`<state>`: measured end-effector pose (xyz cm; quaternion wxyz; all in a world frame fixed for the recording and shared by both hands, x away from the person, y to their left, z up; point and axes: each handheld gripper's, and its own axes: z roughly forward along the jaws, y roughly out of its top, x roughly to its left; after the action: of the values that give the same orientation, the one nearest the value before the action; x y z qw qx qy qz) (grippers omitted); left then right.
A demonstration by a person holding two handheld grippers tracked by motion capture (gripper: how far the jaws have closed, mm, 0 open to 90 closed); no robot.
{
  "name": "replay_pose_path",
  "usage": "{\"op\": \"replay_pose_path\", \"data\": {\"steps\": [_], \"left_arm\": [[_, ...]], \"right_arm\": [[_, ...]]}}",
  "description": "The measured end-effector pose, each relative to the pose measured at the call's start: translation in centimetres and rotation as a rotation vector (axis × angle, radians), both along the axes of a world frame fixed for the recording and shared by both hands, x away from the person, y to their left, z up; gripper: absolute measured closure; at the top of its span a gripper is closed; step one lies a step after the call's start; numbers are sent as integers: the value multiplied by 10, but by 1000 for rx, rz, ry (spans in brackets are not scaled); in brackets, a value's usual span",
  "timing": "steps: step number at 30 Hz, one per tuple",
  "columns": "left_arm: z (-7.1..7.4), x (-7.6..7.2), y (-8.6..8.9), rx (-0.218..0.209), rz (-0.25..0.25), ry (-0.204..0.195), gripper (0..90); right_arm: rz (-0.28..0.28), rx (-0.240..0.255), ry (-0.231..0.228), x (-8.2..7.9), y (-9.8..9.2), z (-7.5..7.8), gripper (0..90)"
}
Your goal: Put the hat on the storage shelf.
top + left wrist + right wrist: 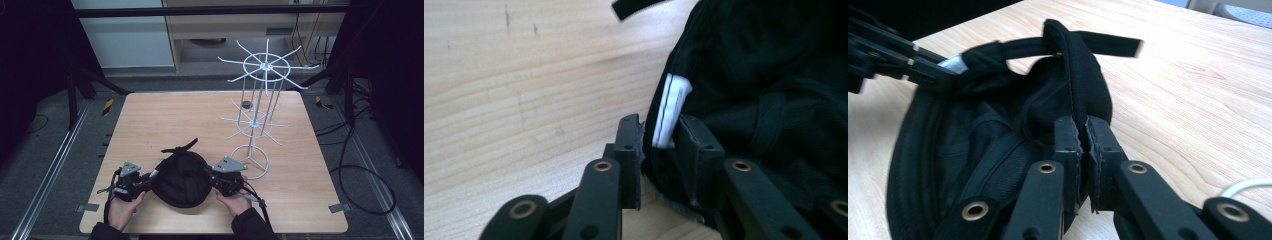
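One black cap upside down, white inner label, left gripper and right gripper fingers clamped on its rim

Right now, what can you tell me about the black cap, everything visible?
The black cap is soft dark fabric, lying opening-up on the wooden table near its front edge. Inside shows a white label; a strap sticks out at the back. The left gripper and right gripper each pinch its rim on opposite sides.

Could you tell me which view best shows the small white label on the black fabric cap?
The left gripper view: the small white label sits large between its jaws. The right gripper view shows it as a sliver; the high view, a speck.
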<state>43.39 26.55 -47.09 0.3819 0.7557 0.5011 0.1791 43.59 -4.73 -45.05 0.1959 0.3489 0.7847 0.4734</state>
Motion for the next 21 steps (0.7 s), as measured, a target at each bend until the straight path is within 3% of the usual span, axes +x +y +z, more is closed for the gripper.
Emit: {"op": "replay_pose_path", "data": {"steps": [4,8,12,21], "left_arm": [[11,-8,-1,-16,-7,-45,660],[24,-17,-3,-63,-22,-71,659],[35,-24,-19,-104,-67,-100,685],[42,-14,-50,-160,-100,-99,659]], "right_arm": [[-29,6,-7,0,-1,-1,852],[-38,10,-14,-1,-1,-2,853],[-32,13,-15,-2,-1,-3,851],[4,22,-8,-5,-2,-6,849]]}}
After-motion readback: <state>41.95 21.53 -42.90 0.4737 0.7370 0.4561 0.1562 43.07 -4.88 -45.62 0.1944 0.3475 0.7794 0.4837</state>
